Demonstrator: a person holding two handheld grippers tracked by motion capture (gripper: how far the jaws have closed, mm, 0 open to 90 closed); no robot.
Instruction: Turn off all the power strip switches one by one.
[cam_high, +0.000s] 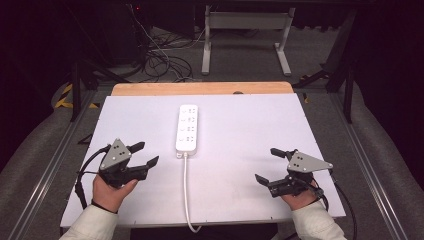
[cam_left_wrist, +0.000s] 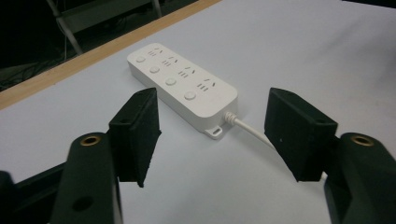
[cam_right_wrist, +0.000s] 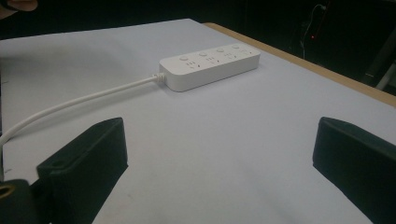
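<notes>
Dark room all around, cables tangled on the floor (cam_high: 160, 60) behind, and a white-legged frame (cam_high: 245, 35) standing back there too. Up front is the bench (cam_high: 250, 165), a white top with a strip of bare wood showing along its far edge.

Main thing on it is a white power strip (cam_high: 187, 128), lying flat a bit left of the middle, long way running away from the person. Four round buttons sit in a row beside the sockets, easy to see from the left claw view. Its white cord (cam_high: 186, 195) leaves the near end, runs straight back toward the person and drops over the front edge of the bench.

Left claw (cam_high: 146, 156) sits near the front left corner, held in a hand with a pale sleeve, jaws spread with nothing between them and pointed toward the strip's near end. The strip is near it but clearly apart, no contact.

Right claw (cam_high: 267, 165) is over on the front right, also hand-held, jaws wide apart and empty, aimed across the bare bench toward the strip, which is well apart from it.

Both claws have the grey three-cornered plate on top and a black cable trailing off.
</notes>
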